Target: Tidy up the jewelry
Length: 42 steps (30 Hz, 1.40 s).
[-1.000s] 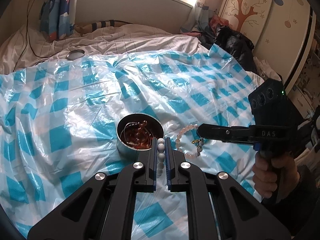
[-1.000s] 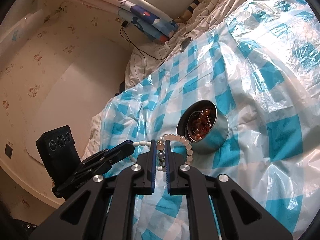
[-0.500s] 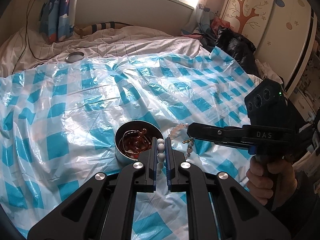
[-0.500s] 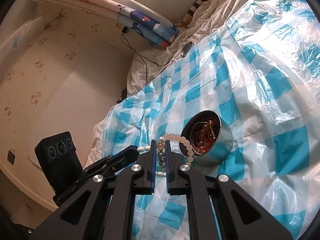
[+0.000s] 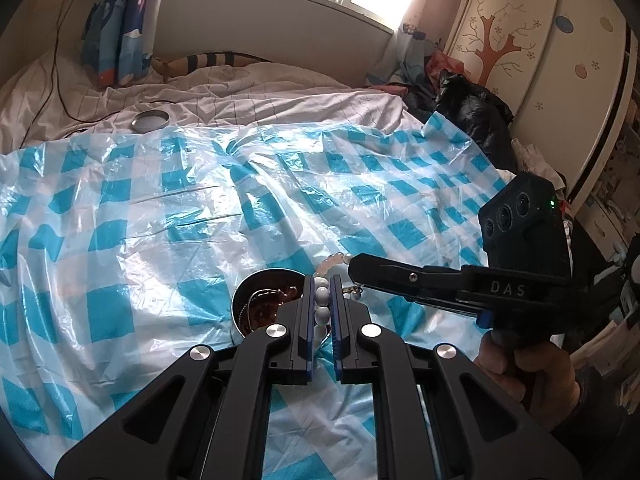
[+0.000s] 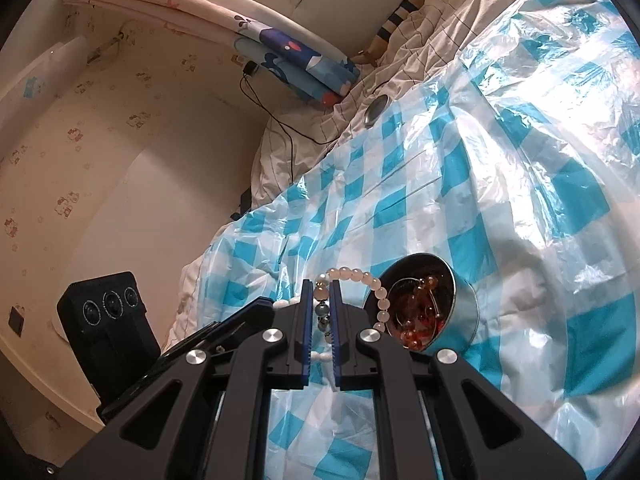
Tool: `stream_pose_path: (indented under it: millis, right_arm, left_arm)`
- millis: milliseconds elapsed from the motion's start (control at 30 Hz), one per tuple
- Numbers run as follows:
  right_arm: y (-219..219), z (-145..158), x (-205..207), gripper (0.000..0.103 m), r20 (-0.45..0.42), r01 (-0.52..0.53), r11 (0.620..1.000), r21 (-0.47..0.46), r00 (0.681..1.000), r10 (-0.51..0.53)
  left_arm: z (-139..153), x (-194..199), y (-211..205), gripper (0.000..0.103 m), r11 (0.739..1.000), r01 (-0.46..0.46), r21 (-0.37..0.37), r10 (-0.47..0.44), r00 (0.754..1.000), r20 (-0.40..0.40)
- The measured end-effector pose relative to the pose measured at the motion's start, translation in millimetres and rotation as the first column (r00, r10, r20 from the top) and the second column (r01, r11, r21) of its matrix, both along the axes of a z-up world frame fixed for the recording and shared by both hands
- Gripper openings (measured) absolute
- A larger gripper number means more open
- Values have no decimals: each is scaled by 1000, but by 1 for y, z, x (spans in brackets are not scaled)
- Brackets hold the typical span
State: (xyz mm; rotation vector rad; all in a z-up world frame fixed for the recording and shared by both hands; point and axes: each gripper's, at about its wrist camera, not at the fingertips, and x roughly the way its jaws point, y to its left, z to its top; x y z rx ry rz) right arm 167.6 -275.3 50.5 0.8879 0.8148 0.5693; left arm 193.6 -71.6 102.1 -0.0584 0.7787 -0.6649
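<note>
A bracelet of pale white and pink beads (image 5: 322, 293) (image 6: 362, 277) hangs between both grippers, just above the bed. My left gripper (image 5: 322, 280) is shut on its white beads. My right gripper (image 6: 321, 285) is shut on another part, with grey beads and a small charm between its pads. In the left wrist view the right gripper (image 5: 352, 274) comes in from the right, held by a hand (image 5: 528, 376). A round metal tin (image 5: 244, 300) (image 6: 466, 304) holding amber-red beads and thin wire sits on the blue-checked plastic sheet (image 5: 168, 248), right beside the bracelet.
The tin's lid (image 5: 151, 121) (image 6: 376, 107) lies far back on the white bedsheet. A black cable (image 5: 56, 80) trails over the sheet near the curtain (image 5: 116, 20). A wardrobe (image 5: 540, 60) and dark clothes (image 5: 472, 108) stand at the right.
Both grippers have shifted together with the bracelet stretched between them, and the tin now lies lower and closer under the left gripper's fingers. Both grips are unchanged.
</note>
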Motion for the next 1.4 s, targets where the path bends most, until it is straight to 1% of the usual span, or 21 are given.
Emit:
stream_pose_path:
  millis: [67, 133, 200, 233, 267, 300, 367, 400, 467, 533, 600, 633, 667, 700, 800, 867, 1000, 1133, 1200, 1333, 1400]
  right_arm:
    - [0, 0, 1, 9, 4, 2, 1000, -14, 1000, -2]
    - [0, -3, 5, 9, 1, 5, 1000, -28, 1000, -5]
    - [6, -6, 11, 9, -2, 3, 995, -95, 1000, -3]
    - [12, -12, 17, 12, -25, -9, 987, -161, 1000, 5]
    - [17, -20, 21, 26, -61, -23, 981, -191, 998, 11]
    - [19, -28, 24, 31, -90, -27, 981, -193, 996, 10]
    - [17, -40, 24, 31, -132, -14, 985, -173, 991, -9]
    - [15, -41, 24, 31, -137, -8, 985, -171, 990, -16]
    - [8, -34, 22, 31, -126, 18, 988, -154, 991, -38]
    - [3, -26, 18, 38, -112, 34, 987, -155, 992, -51]
    - [4, -20, 12, 53, -105, 43, 980, -194, 992, -64]
    - [5, -18, 9, 55, -106, 36, 976, -216, 993, -60]
    - [7, -16, 6, 58, -107, 27, 970, -242, 993, -54]
    - [10, -15, 4, 63, -111, 20, 962, -274, 992, -52]
    - [17, -15, -7, 70, -123, 3, 922, -388, 991, -55]
    - [21, -15, -15, 75, -122, -1, 882, -471, 991, -64]
    - [31, -14, -28, 82, -104, -11, 798, -602, 992, -64]
    - [42, -11, -37, 87, -83, -15, 752, -659, 995, -53]
    - [50, -8, -42, 93, -69, -18, 730, -683, 997, -39]
    - [61, -6, -50, 94, -54, -25, 701, -712, 998, -19]
    - [64, -8, -51, 94, -61, -34, 696, -717, 998, -14]
  left_arm:
    - [0, 1, 0, 6, 1000, -3, -1, 3, 1000, 3]
    - [-1, 6, -1, 7, 1000, -1, -24, 1, 1000, -2]
    - [-6, 13, -4, 7, 999, -6, -35, 5, 1000, -9]
    - [-17, 22, -9, 7, 1000, -29, 5, 29, 999, -27]
    - [-26, 27, -12, 7, 998, -47, 38, 49, 998, -50]
    - [-40, 33, -13, 7, 993, -81, 82, 87, 993, -85]
    - [-57, 38, -8, 7, 986, -116, 122, 131, 983, -129]
    - [-58, 38, -6, 7, 984, -122, 131, 139, 982, -129]
    - [-50, 33, -4, 7, 982, -129, 134, 143, 985, -97]
    - [-45, 25, -5, 11, 978, -134, 160, 144, 988, -54]
    - [-43, 17, -4, 27, 968, -150, 201, 157, 987, -20]
    - [-42, 10, -3, 44, 958, -176, 228, 180, 984, 6]
    - [-43, 4, -2, 54, 949, -200, 245, 200, 979, 28]
    - [-43, -1, 0, 57, 941, -218, 259, 213, 976, 45]
    - [-38, -13, 1, 68, 925, -239, 295, 222, 971, 92]
    - [-36, -22, 3, 78, 909, -270, 319, 233, 961, 149]
    - [-31, -32, 13, 87, 891, -324, 317, 275, 942, 190]
    - [-26, -38, 24, 93, 881, -366, 299, 316, 927, 203]
    - [-24, -42, 27, 94, 879, -374, 295, 322, 923, 211]
    - [-23, -51, 27, 95, 876, -370, 308, 311, 923, 225]
    - [-23, -54, 26, 95, 875, -367, 317, 304, 924, 231]
